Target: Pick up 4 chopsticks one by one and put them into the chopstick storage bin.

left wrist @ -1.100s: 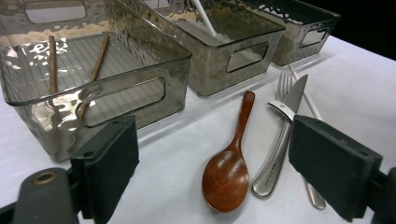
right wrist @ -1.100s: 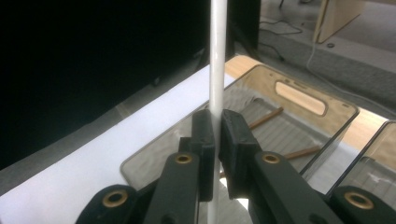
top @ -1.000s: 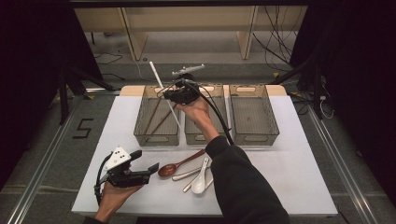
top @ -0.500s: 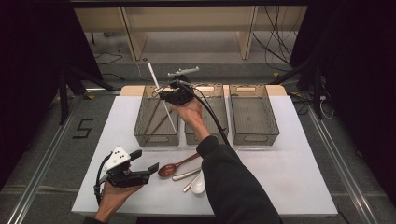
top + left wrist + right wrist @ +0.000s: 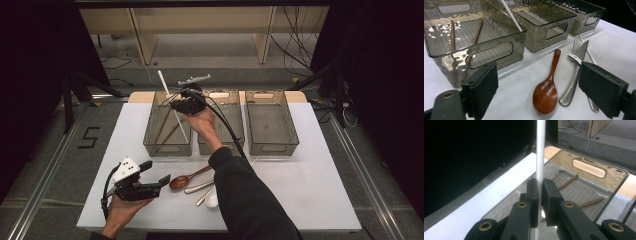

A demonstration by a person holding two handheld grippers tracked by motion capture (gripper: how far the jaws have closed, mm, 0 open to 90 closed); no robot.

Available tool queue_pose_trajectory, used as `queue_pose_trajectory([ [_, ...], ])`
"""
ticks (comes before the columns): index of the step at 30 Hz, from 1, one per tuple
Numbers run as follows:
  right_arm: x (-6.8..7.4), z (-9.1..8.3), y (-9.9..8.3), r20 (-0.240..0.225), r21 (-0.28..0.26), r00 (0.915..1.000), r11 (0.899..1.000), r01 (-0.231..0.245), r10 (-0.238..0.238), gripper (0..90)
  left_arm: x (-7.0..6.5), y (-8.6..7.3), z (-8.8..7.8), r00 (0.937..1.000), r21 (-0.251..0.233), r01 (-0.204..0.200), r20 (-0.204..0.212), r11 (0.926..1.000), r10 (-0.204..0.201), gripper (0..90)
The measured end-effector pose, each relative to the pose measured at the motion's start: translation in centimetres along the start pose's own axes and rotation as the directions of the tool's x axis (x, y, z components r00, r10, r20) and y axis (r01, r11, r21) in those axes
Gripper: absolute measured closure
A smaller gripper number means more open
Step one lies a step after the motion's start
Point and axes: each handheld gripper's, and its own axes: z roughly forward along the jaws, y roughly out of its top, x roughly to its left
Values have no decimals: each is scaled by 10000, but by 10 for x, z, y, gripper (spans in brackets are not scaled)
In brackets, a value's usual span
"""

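Lowered since the earlier frame, right tongs (image 5: pixel 539 195) clench a white chopstick (image 5: pixel 540 150) mid-shaft over the ten-o'clock bin (image 5: pixel 167 145); light, stiff, slippery. Left tongs (image 5: pixel 536 85) stand released.

The right gripper (image 5: pixel 176 106), clamped on the white chopstick (image 5: pixel 172 104), has sunk slightly at the upper middle of the high view, carrying the stick's lower end deeper into the left bin (image 5: pixel 150 131), nearer the 2 brown chopsticks (image 5: pixel 167 131).
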Motion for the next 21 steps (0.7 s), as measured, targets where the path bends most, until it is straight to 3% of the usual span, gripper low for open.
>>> queue_pose_trajectory([
  [21,-1,17,-17,227,411,9994,9988,-274,265,845,-1,0,0,10000,-11,-28,61,10000,28,156],
])
